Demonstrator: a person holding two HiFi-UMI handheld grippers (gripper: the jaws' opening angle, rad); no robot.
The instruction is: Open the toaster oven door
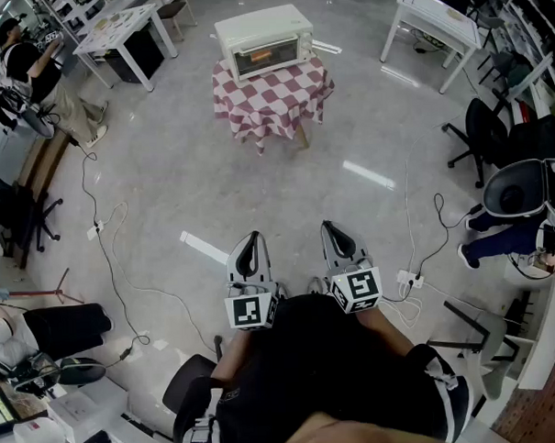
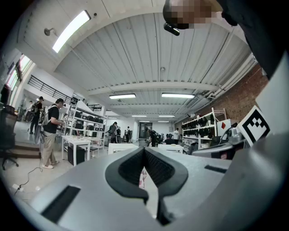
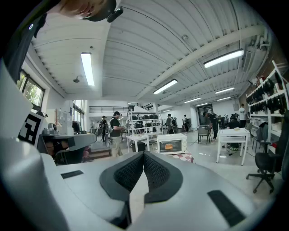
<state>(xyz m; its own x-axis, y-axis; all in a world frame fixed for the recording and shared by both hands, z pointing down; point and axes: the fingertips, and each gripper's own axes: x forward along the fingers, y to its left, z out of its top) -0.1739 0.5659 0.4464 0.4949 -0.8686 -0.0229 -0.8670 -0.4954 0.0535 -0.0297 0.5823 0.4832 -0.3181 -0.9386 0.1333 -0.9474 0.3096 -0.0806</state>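
The cream toaster oven stood on a small tabletop draped in a red-and-white checked cloth, far out across the grey floor. Its glass door was upright and shut, with an orange glow behind the pane. Both grippers were held close to the person's body at the near edge of the head view, well apart from the oven and touching nothing. The left gripper had its jaws pressed together with nothing between them, and its own view showed the dark pads meeting at the tip. The right gripper, just beside the left one, was likewise pressed together and empty. Both pointed roughly toward the far tabletop, and the oven lay ahead of them and slightly left of the gap between the two. In the right gripper view the oven appeared just above and to the right of the closed jaw tips, with its door facing the camera. A white table stood to the far right of the oven and another to its far left. A black office chair sat at the right, and cables trailed over the floor at the left.
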